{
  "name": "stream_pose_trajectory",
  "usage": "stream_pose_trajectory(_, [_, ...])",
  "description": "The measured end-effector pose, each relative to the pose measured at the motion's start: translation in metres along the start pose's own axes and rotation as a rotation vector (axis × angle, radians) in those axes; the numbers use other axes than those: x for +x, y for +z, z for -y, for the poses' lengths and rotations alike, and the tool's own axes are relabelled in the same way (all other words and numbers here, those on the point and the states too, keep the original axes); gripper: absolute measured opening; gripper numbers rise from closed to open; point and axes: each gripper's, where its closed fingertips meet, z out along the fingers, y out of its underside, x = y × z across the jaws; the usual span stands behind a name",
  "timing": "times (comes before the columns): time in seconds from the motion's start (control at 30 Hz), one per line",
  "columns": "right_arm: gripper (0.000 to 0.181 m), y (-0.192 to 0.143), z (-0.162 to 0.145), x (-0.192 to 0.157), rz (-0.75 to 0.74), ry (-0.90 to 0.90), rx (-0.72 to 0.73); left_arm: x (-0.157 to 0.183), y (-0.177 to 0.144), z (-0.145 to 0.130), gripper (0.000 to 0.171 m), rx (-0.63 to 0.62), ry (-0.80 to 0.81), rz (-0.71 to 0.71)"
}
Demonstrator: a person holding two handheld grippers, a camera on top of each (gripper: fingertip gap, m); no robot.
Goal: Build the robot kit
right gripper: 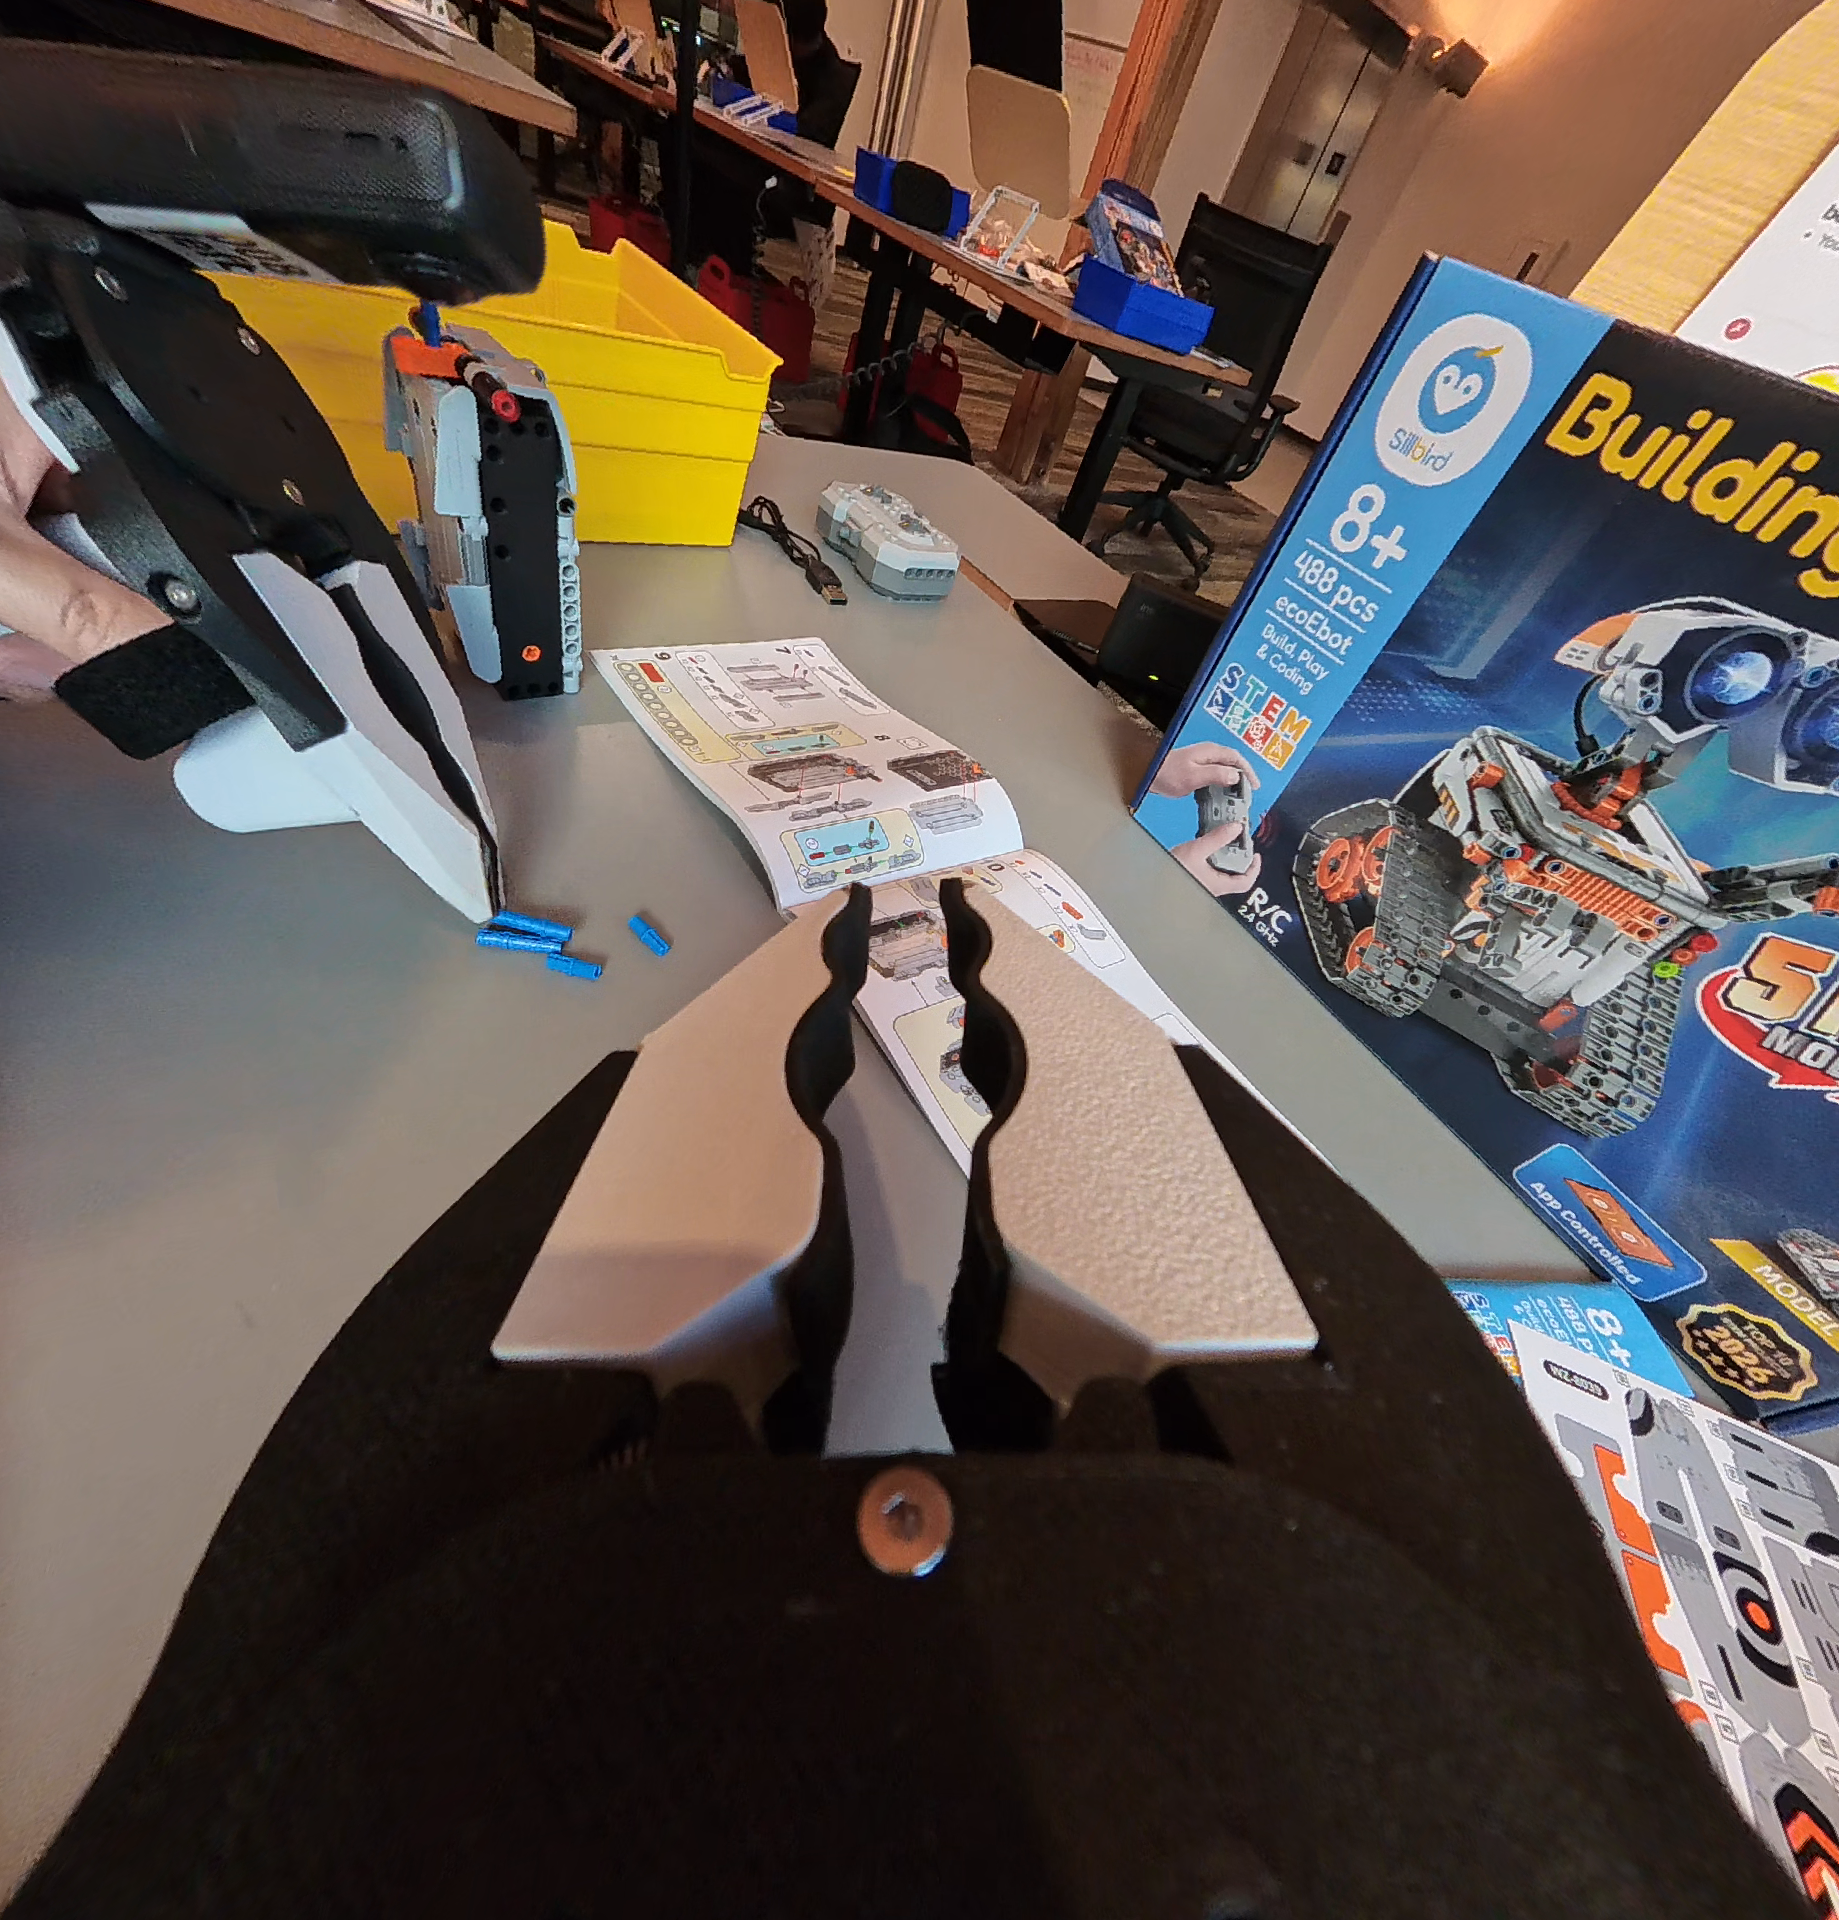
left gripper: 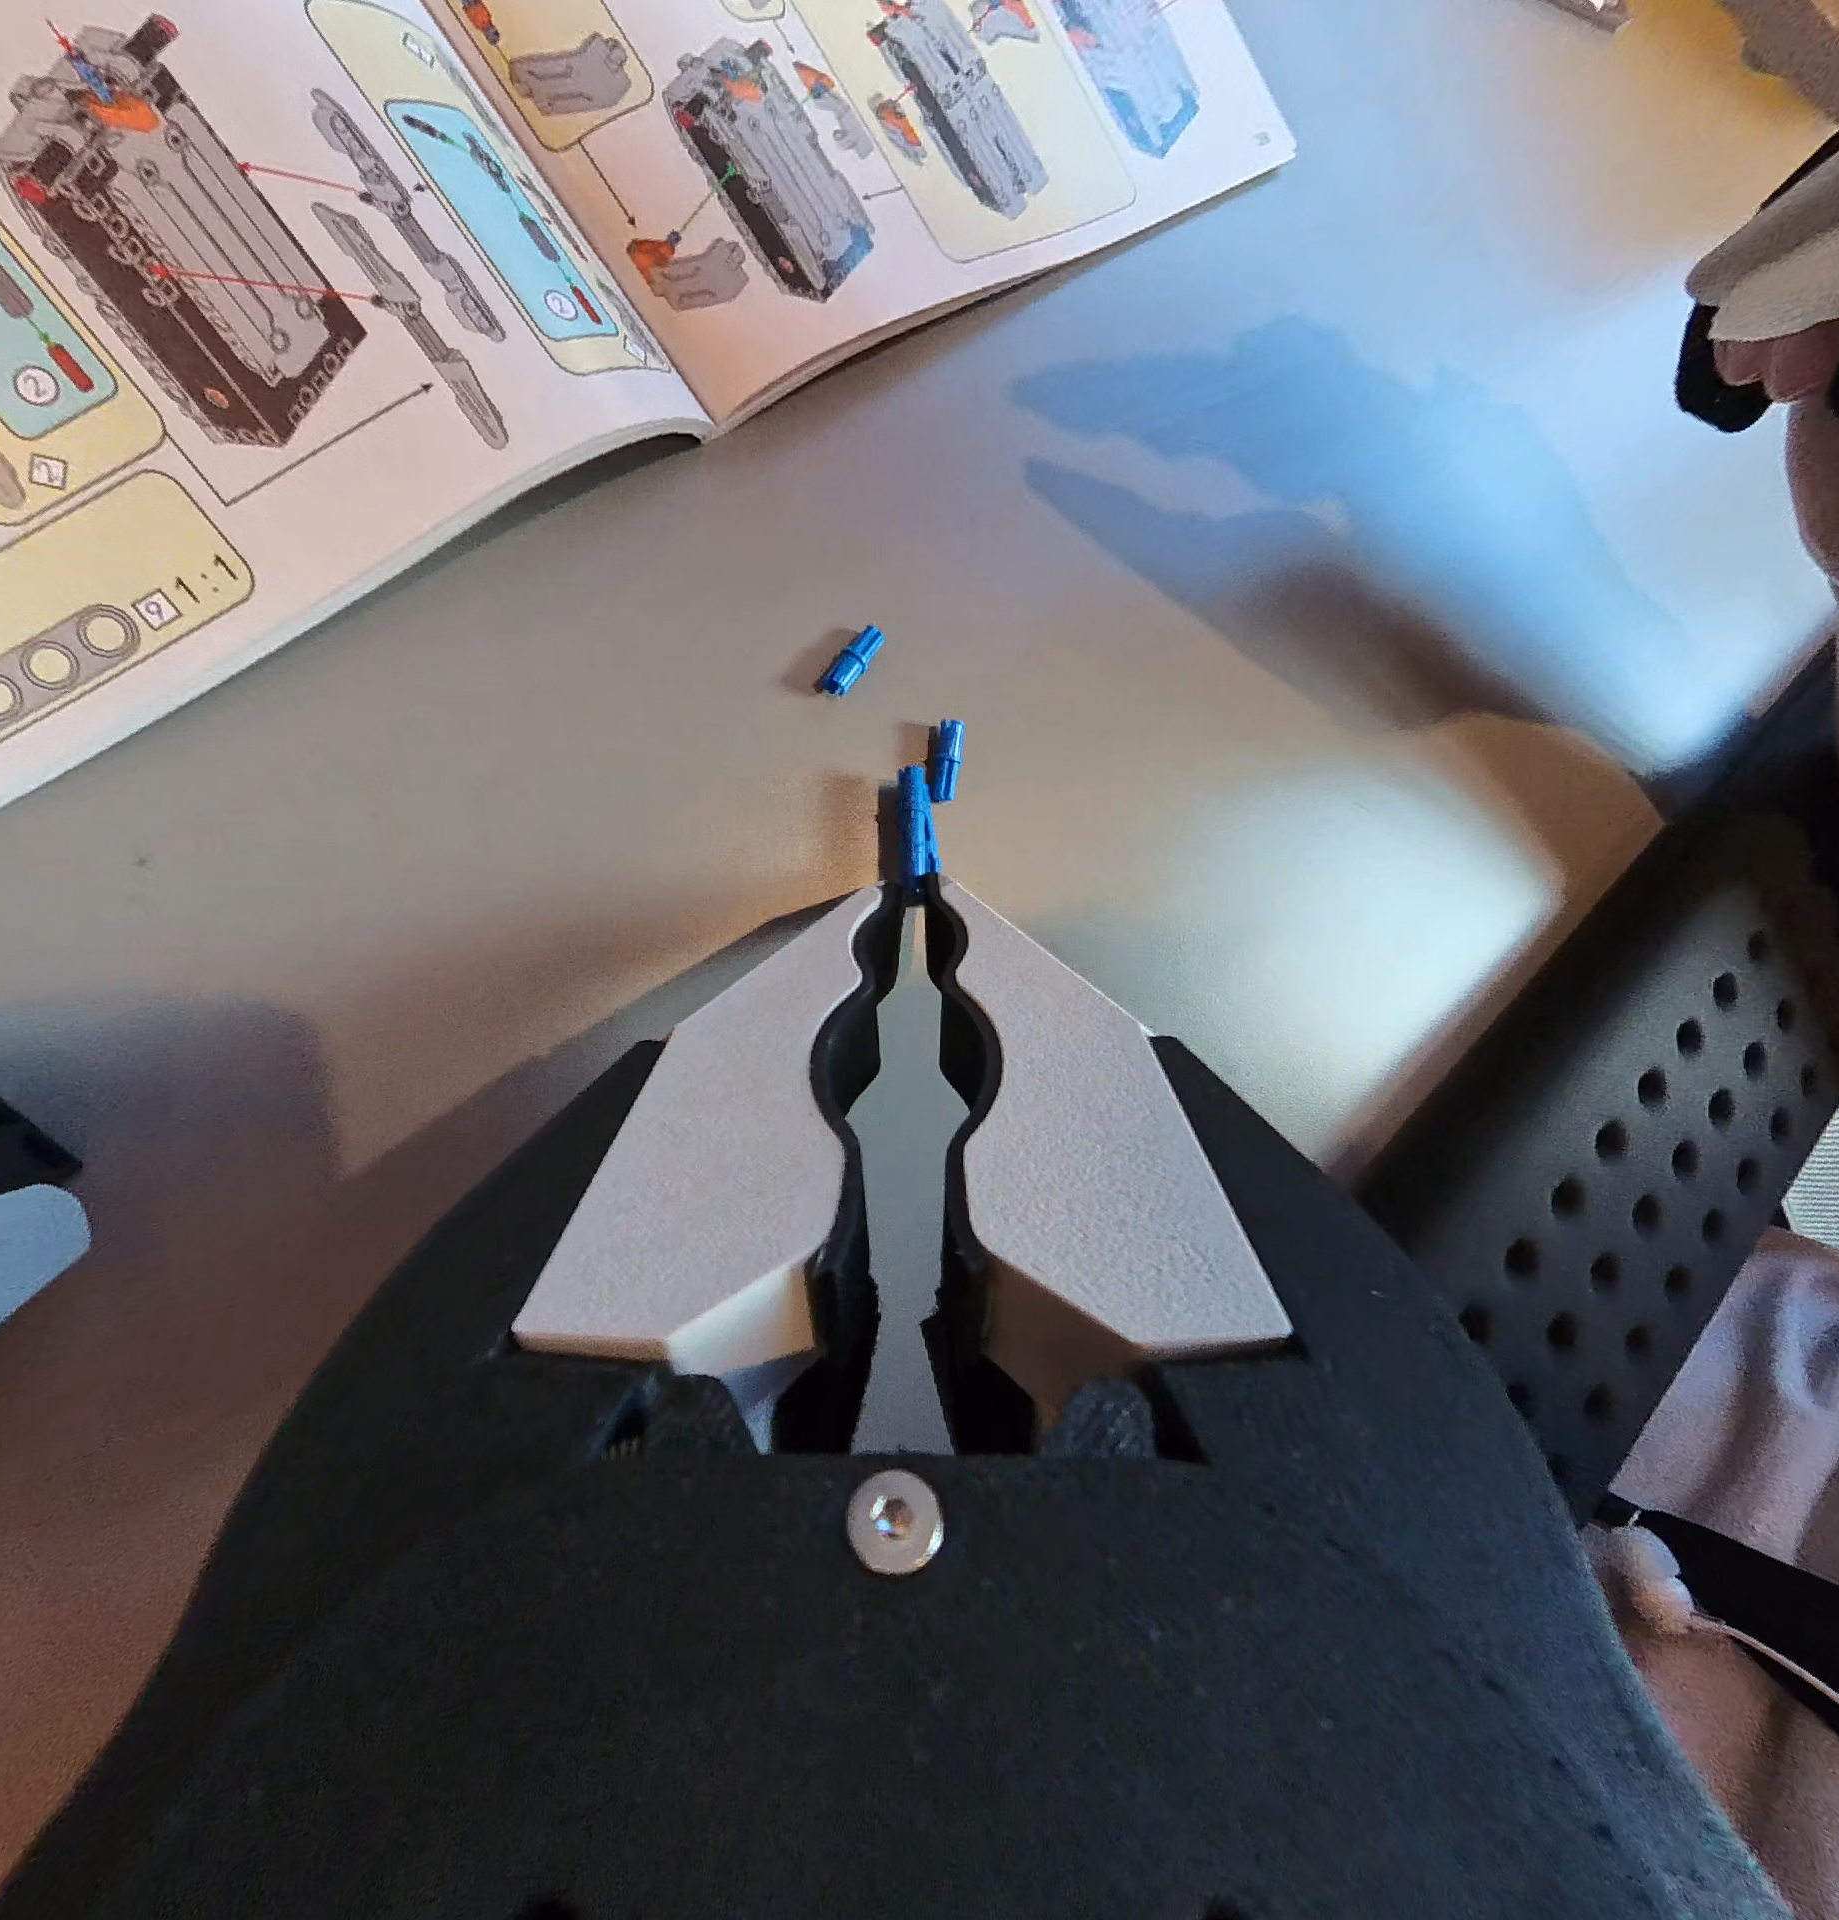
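My left gripper [left gripper: 910, 891] is tilted down to the grey table [left gripper: 1154, 831], its jaws closed on the near end of a long blue pin [left gripper: 915, 826]. Two short blue pins [left gripper: 946, 758] [left gripper: 849, 660] lie just beyond it. In the right wrist view the left gripper [right gripper: 491, 906] touches down on two long blue pins [right gripper: 525, 923] lying side by side, with short pins [right gripper: 574, 967] [right gripper: 648, 933] beside them. My right gripper [right gripper: 904, 896] is open and empty, hovering over the open instruction booklet [right gripper: 821, 769].
A partly built black-and-grey model block [right gripper: 510, 540] stands behind the left gripper, in front of a yellow bin [right gripper: 645, 416]. A grey control unit [right gripper: 889, 540] and a cable [right gripper: 790, 540] lie farther back. The kit box [right gripper: 1569, 727] stands at the right, a sticker sheet [right gripper: 1725, 1610] near it. My right fingertips sit around 15 centimeters from my left ones.
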Motion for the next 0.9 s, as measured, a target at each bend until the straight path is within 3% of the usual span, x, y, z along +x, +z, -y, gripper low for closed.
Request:
stream_pose_trajectory(0.23, [0.013,-0.001,0.002,-0.001,0.000,-0.009,0.002,0.002,0.002,-0.003,0.004,-0.013,-0.033,-0.022])
stream_pose_trajectory(0.27, [0.013,-0.001,0.002,-0.001,0.000,-0.009,0.002,0.002,0.000,-0.003,0.012,-0.012,-0.045,-0.032])
stream_pose_trajectory(0.3, [0.013,-0.001,0.002,-0.001,0.001,-0.010,0.002,0.002,-0.004,-0.001,0.019,0.002,-0.062,-0.040])
stream_pose_trajectory(0.57, [0.013,-0.001,0.002,-0.002,0.001,-0.016,0.000,-0.013,-0.050,0.006,0.017,0.086,-0.090,0.000])
stream_pose_trajectory(0.9, [0.013,-0.001,0.001,0.000,-0.006,-0.016,-0.004,-0.007,-0.039,-0.005,0.012,0.029,-0.039,0.011])
